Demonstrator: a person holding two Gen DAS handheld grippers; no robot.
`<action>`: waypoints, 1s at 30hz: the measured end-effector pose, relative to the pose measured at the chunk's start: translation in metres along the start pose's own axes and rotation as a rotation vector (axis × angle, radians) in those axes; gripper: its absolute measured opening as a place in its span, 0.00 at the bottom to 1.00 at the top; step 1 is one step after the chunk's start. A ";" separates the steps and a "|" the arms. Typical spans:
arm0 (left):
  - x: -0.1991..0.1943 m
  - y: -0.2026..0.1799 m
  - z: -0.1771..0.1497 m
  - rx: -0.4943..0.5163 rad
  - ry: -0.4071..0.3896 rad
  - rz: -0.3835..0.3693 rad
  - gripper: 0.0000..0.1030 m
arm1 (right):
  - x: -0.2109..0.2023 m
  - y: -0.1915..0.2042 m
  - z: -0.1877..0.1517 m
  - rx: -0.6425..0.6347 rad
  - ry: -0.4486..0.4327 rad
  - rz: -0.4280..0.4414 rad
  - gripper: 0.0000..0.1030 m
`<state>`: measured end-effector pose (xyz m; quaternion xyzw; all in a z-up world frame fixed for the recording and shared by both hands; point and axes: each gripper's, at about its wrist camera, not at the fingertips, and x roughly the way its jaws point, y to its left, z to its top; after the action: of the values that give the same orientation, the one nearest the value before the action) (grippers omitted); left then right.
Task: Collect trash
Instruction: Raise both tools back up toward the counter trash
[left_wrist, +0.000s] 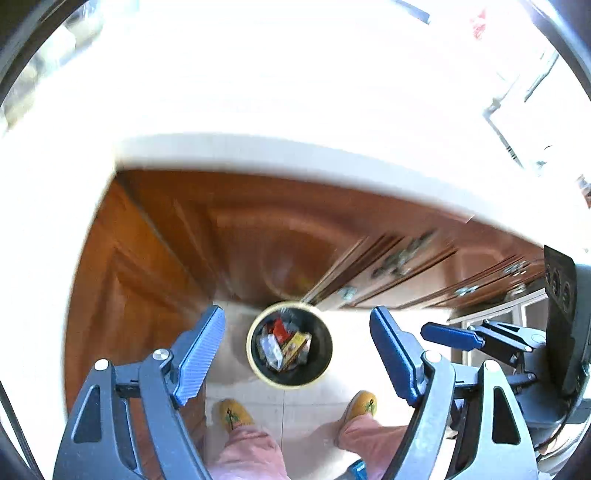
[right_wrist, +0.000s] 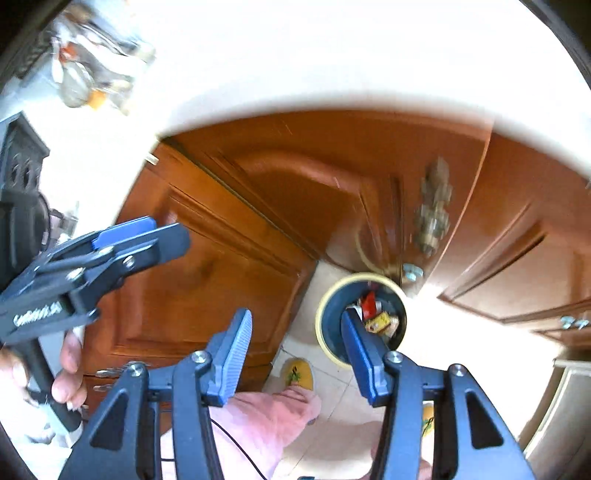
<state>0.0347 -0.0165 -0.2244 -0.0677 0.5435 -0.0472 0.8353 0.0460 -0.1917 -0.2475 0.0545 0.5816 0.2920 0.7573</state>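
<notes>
A round dark trash bin (left_wrist: 290, 345) with a pale yellow rim stands on the tiled floor below me. It holds trash: a red wrapper, a yellow packet and clear plastic. My left gripper (left_wrist: 297, 350) hangs above the bin, open and empty. The right gripper shows at the right edge of the left wrist view (left_wrist: 452, 338). In the right wrist view the bin (right_wrist: 364, 319) lies just right of centre, partly behind the right finger. My right gripper (right_wrist: 295, 349) is open and empty. The left gripper (right_wrist: 140, 240) shows at the left, held by a hand.
A white countertop (left_wrist: 295, 155) overhangs brown wooden cabinet doors (right_wrist: 207, 266) with metal handles (right_wrist: 434, 210). Blurred items (right_wrist: 88, 74) sit on the counter at upper left. The person's pink trousers and yellow slippers (left_wrist: 232, 413) stand on the pale tiles near the bin.
</notes>
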 end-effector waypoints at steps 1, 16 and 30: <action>-0.011 -0.004 0.008 0.009 -0.018 -0.001 0.77 | -0.014 0.007 0.005 -0.006 -0.019 0.002 0.50; -0.130 -0.025 0.130 0.064 -0.224 -0.097 0.77 | -0.160 0.059 0.078 0.058 -0.340 -0.119 0.50; -0.138 -0.040 0.252 0.078 -0.305 -0.085 0.77 | -0.220 0.004 0.165 0.286 -0.422 -0.177 0.50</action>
<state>0.2089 -0.0192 0.0073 -0.0645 0.4047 -0.0928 0.9074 0.1617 -0.2567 -0.0068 0.1694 0.4487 0.1217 0.8690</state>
